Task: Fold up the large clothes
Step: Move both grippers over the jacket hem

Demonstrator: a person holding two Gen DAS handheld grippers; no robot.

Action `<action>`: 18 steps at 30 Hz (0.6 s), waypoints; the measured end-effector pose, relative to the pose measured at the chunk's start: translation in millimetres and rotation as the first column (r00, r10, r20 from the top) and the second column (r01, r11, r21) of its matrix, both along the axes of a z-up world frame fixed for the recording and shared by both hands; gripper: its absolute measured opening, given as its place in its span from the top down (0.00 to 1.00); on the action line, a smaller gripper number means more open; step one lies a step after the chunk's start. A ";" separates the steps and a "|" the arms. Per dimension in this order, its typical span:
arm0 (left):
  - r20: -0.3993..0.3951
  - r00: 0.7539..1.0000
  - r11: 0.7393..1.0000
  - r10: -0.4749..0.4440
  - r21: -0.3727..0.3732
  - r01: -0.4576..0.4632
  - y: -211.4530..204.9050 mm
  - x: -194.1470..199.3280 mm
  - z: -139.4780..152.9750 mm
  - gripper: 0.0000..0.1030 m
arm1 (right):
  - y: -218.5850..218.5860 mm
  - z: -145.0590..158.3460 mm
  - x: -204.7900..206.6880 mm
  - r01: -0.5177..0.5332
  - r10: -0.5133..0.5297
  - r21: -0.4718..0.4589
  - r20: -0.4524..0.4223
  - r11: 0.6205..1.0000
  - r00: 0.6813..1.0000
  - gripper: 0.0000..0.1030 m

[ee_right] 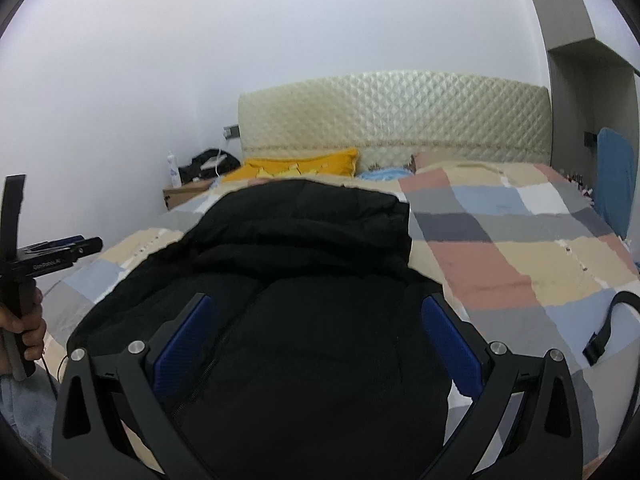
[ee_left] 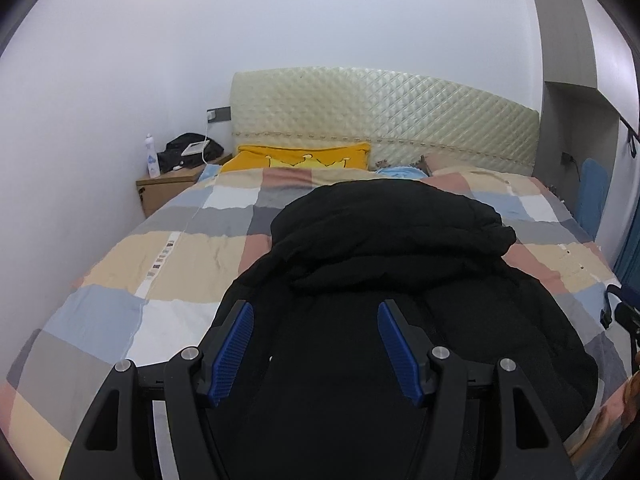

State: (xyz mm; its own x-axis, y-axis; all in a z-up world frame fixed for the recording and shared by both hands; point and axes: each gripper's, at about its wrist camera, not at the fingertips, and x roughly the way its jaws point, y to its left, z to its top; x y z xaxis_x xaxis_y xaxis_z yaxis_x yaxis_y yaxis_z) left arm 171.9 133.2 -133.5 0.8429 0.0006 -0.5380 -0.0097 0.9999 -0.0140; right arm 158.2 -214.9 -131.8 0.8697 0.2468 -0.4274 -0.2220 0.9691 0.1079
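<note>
Both grippers are hovering with their fingers spread wide and holding nothing: the left gripper (ee_left: 316, 344) and the right gripper (ee_right: 318, 344) are each hanging just above the near part of the black padded jacket (ee_left: 384, 248), which is lying bunched on the checked quilt (ee_left: 176, 256) of the bed and stretching away ahead of them towards the headboard (ee_left: 384, 120). The main risk, as I judge it, is that the puffy, slippery fabric is sitting in thick layers, so a pinch may be catching only the top layer or too many at once, and the fold may be dragging crooked or springing back open. A low grab could also be snagging the quilt beneath and pulling it along. Ahead of the jacket, a yellow pillow (ee_left: 300, 156) is lying against the headboard, near enough to crowd a fold carried far forward. Off to the right gripper's right, a black strap (ee_right: 612, 328) is lying on the quilt, apart from the jacket. Far ahead-left, a nightstand (ee_left: 168, 188) is carrying a bottle (ee_left: 152, 160) and a dark bag (ee_left: 192, 150), well clear of the work.
</note>
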 end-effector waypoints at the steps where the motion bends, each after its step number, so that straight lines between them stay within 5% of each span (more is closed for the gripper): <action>1: -0.004 1.000 1.000 0.004 -0.002 -0.004 1.2 -0.2 -0.7 0.38 | 0.1 -2.0 2.8 0.004 -0.004 0.002 -0.014 1.000 1.000 0.00; 11: -0.100 0.994 0.997 0.053 -0.056 -0.059 18.3 3.1 -23.6 0.38 | -15.9 -39.4 34.3 0.140 -0.155 -0.073 -0.279 0.987 0.948 0.00; 18: -0.135 0.990 0.997 0.043 -0.060 -0.052 17.0 3.0 -30.3 0.38 | -25.1 -51.4 45.7 0.132 -0.138 -0.042 -0.399 0.990 0.906 0.00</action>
State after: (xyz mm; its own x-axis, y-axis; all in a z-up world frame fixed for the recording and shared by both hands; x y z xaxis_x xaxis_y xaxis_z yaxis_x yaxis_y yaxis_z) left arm 174.9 150.3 -163.8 0.7637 0.0011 -0.6456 -0.0632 0.9953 -0.0730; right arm 203.9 -240.0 -183.2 0.6494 0.1305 -0.7492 -0.0297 0.9888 0.1464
